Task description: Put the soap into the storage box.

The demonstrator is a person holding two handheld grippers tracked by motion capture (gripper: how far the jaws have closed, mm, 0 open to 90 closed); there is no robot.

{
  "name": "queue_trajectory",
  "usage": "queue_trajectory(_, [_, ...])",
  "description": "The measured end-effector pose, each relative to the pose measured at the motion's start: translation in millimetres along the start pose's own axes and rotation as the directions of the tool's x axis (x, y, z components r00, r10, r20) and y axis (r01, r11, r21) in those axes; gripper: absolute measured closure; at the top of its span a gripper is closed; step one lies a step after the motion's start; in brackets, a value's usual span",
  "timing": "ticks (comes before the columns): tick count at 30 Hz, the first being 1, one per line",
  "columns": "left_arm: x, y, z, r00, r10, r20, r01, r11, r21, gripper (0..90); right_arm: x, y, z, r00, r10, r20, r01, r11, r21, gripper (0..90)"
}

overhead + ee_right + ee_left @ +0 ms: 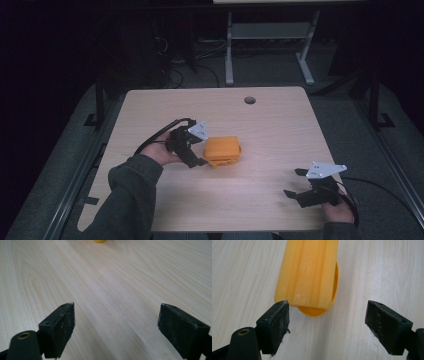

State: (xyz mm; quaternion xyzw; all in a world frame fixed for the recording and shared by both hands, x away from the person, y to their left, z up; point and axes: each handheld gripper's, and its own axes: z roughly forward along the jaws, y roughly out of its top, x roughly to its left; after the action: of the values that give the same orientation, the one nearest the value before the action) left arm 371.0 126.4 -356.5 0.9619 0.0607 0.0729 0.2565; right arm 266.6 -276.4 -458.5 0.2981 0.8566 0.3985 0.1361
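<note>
On the wooden desk (270,130), an orange box (222,150) is faced by the wide-open left gripper (327,322); it should be centred first. The right gripper (116,327) is held open, empty.

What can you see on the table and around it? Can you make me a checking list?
Surface: light wooden table, with a round hole near the far edge.
Job's things: one orange plastic container lying near the middle.
Clutter: nothing seen.
Grippers: left gripper open, its jaws right at the container's near end, not closed on it; right gripper open over bare wood near the table's near right corner.
Cables: a black cable trails from the left gripper; another from the right.
Surroundings: dark room, grey floor, white desk legs behind.
</note>
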Motion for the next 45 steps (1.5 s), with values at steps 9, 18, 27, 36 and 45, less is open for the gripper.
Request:
queue_trajectory(9, [-6.5,-7.3,-8.0,1.0000,-0.008,-0.005,0.008,0.9993,-0.038,19.3,-1.3,-1.1,-0.1,0.9999,0.008,0.009,-0.009,0.9999,0.006,13.7])
queue_trajectory(18, [-15.0,-18.1,-11.7,0.9998,-0.018,-0.010,0.017,0.9989,-0.044,19.2,-1.9,-1.8,-0.7,0.9997,0.015,0.018,-0.015,0.9999,0.007,13.7])
queue_trajectory(27, [-20.6,-30.7,-16.8,0.9990,-0.037,-0.024,0.036,0.9975,-0.062,19.1,-2.8,-2.7,-0.7,0.9995,0.019,0.024,-0.020,0.9998,0.009,13.7])
queue_trajectory(36, [-29.3,-43.0,-19.8,0.9980,-0.054,-0.034,0.051,0.9959,-0.075,19.3,-3.2,-3.5,-0.6,0.9990,0.025,0.036,-0.026,0.9996,0.012,13.7])
queue_trajectory(45, [-34.7,-56.8,-14.7,0.9978,-0.059,-0.030,0.057,0.9968,-0.056,19.4,-3.1,-4.4,-0.3,0.9985,0.035,0.042,-0.036,0.9993,0.014,13.7])
